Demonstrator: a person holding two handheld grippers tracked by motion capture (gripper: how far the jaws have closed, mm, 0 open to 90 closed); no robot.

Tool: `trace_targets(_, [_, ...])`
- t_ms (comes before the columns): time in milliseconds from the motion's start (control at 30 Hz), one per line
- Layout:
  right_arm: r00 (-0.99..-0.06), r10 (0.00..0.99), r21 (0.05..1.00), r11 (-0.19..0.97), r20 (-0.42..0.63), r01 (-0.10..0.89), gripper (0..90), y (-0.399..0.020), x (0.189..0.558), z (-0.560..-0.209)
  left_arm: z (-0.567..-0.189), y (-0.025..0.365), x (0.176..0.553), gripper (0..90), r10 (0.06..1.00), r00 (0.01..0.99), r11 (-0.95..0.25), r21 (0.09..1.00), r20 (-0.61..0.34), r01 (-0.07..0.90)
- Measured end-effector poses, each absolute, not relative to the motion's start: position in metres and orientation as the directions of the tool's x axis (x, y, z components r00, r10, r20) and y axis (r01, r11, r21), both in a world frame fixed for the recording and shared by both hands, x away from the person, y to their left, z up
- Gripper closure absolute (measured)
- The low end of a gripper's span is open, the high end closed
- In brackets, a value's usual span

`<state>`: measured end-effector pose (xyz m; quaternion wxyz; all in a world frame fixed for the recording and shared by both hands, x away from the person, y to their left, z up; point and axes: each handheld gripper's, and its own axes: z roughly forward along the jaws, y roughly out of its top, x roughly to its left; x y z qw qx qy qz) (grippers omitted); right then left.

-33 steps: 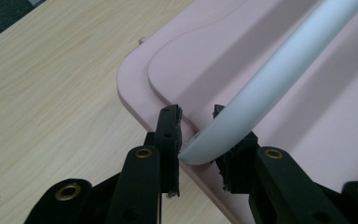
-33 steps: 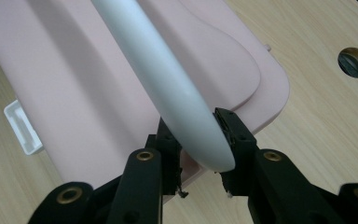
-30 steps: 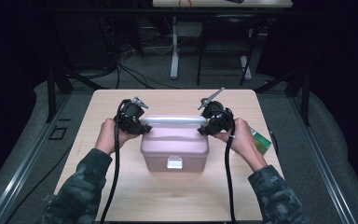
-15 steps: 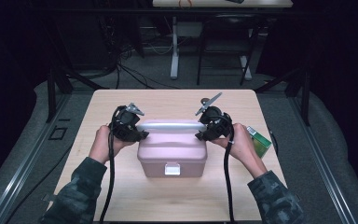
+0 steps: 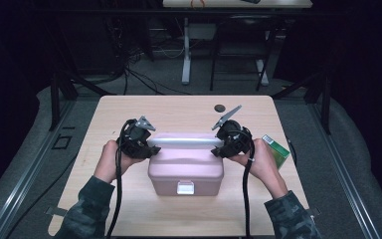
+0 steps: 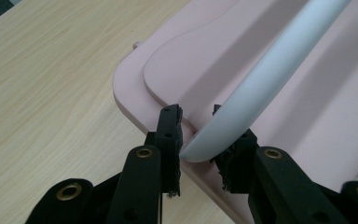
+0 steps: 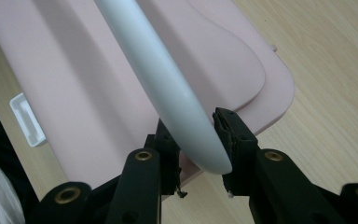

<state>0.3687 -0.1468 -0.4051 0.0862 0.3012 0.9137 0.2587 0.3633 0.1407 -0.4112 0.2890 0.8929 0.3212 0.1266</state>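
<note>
Pink plastic makes up the toolbox [image 5: 185,167], a rounded, lidded case that sits near the middle of the wooden table [image 5: 129,107], slightly toward the person's side. Its lid has a raised, curved panel, and a small white latch [image 5: 185,187] sits at the centre of the front face. A white carry handle [image 5: 185,142] runs across the top of the lid from side to side, smooth and tapering to blunt ends.

At the handle's left end the left gripper [image 6: 196,140] has its jaws pinching the white tip; the left gripper view shows the pads pressed against both sides of it. The right gripper [image 7: 196,140] pinches the opposite tip in the same way, its pads bearing on the handle just above the lid's rounded corner. Each gripper is held in one of the person's hands, with camouflage-patterned sleeves and black cables trailing back toward the table's near edge.

Just beside the right hand [image 5: 261,164], near the table's right edge, lies a small green box [image 5: 276,149]; any printing on it is too small to read. A dark round spot [image 5: 220,107], possibly a hole or a cap, lies on the table beyond the toolbox, well apart from it. No lettering can be read on the toolbox either.
</note>
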Motion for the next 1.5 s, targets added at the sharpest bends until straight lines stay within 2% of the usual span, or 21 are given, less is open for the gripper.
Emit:
trace_targets(133, [-0.807, 0.591, 0.51, 0.697, -0.01, 0.504, 71.6, -0.145, 0.367, -0.404, -0.41, 0.141, 0.364, 72.5, 0.641, 0.766, -0.635, 0.587, 0.038, 0.502])
trace_targets(233, [-0.805, 0.593, 0.514, 0.696, -0.017, 0.502, 71.7, -0.145, 0.367, -0.404, -0.41, 0.144, 0.365, 71.2, 0.634, 0.774, -0.62, 0.598, -0.001, 0.509])
trace_targets(367, [-0.807, 0.591, 0.519, 0.693, -0.012, 0.5, 66.4, -0.145, 0.367, -0.405, -0.409, 0.148, 0.362, 43.9, 0.649, 0.761, -0.604, 0.608, 0.0, 0.515])
trace_targets(400, [-0.808, 0.59, 0.531, 0.689, -0.015, 0.493, 61.4, -0.143, 0.367, -0.405, -0.406, 0.153, 0.358, 37.2, 0.656, 0.755, -0.594, 0.618, 0.0, 0.515])
trace_targets(500, [-0.81, 0.586, 0.555, 0.68, -0.019, 0.479, 57.7, -0.141, 0.367, -0.404, -0.401, 0.162, 0.351, 26.2, 0.668, 0.744, -0.586, 0.624, 0.011, 0.516])
trace_targets(633, [-0.811, 0.584, 0.578, 0.673, -0.032, 0.462, 59.7, -0.141, 0.365, -0.402, -0.401, 0.173, 0.347, 16.3, 0.694, 0.72, -0.563, 0.633, 0.011, 0.532])
trace_targets(867, [-0.808, 0.586, 0.628, 0.65, -0.055, 0.428, 67.4, -0.142, 0.362, -0.398, -0.417, 0.194, 0.349, 15.0, 0.767, 0.642, -0.483, 0.651, -0.009, 0.586])
trace_targets(1133, [-0.807, 0.588, 0.636, 0.645, -0.058, 0.425, 68.1, -0.143, 0.362, -0.399, -0.437, 0.205, 0.351, 15.1, 0.798, 0.602, -0.442, 0.644, -0.036, 0.624])
trace_targets(1500, [-0.798, 0.599, 0.649, 0.632, -0.062, 0.423, 68.6, -0.143, 0.364, -0.399, -0.447, 0.205, 0.351, 14.8, 0.798, 0.599, -0.429, 0.637, -0.064, 0.64])
